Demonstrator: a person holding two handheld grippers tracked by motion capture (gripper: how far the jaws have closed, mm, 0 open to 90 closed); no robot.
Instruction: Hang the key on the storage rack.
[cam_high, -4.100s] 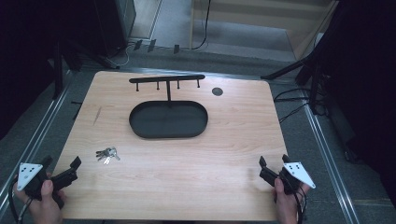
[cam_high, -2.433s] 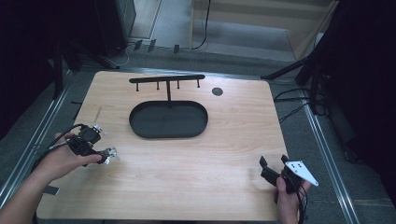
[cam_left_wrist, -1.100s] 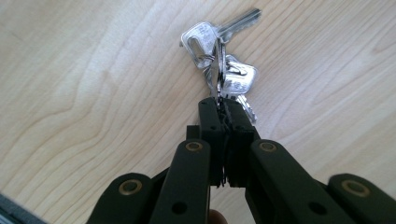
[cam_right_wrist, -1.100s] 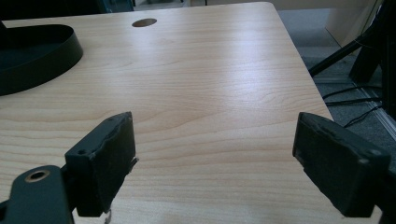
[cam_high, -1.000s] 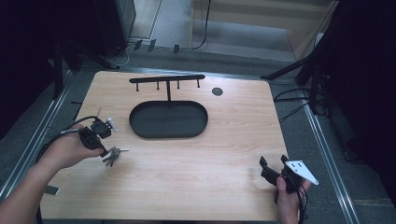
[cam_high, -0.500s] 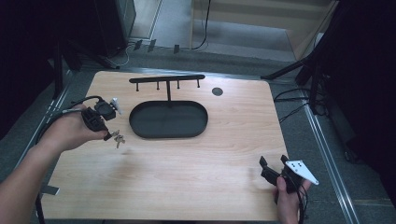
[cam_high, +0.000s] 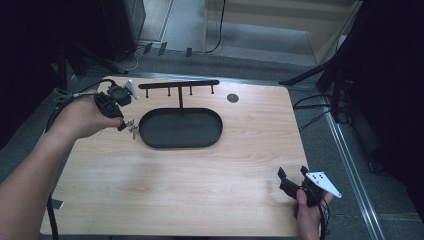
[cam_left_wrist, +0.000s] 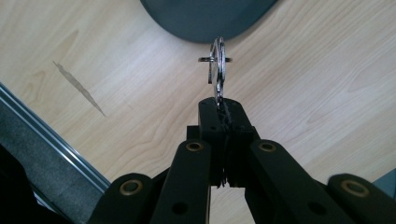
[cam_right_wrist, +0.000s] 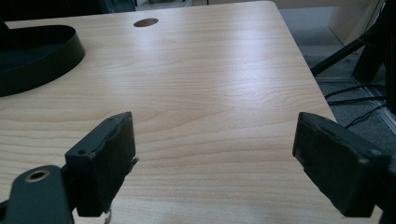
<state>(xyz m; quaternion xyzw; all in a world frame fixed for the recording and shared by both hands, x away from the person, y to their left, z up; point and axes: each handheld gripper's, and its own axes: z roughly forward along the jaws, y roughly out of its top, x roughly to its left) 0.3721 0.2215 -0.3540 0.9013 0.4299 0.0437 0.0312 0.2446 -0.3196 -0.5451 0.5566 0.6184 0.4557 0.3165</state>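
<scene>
We take the black oval tray (cam_high: 180, 128) as our landmark and count from its left. We hold one left gripper (cam_high: 121, 125) just off the tray's left end, its jaws pressed together on one bunch of keys (cam_high: 133, 128), lifted clear of the table (cam_high: 200, 190). In the left gripper view the keys (cam_left_wrist: 217, 70) stand edge-on above the clamped jaws, so we see one ring with a smaller loop crossing it, and we cannot count the single keys. The tray's rim (cam_left_wrist: 205, 23) is cut off at the top of that view.

Behind the tray stands one rack (cam_high: 179, 85) on a single post, with four short pegs hanging from its bar. To the tray's right, near the far edge, there is one dark round hole (cam_high: 232, 98) in the tabletop.

Well to the right of the tray and nearer us, one right gripper (cam_high: 292, 177) rests by the table's near right corner, jaws spread wide with nothing between them. The right gripper view cuts off the tray (cam_right_wrist: 37, 51) at its left edge.
</scene>
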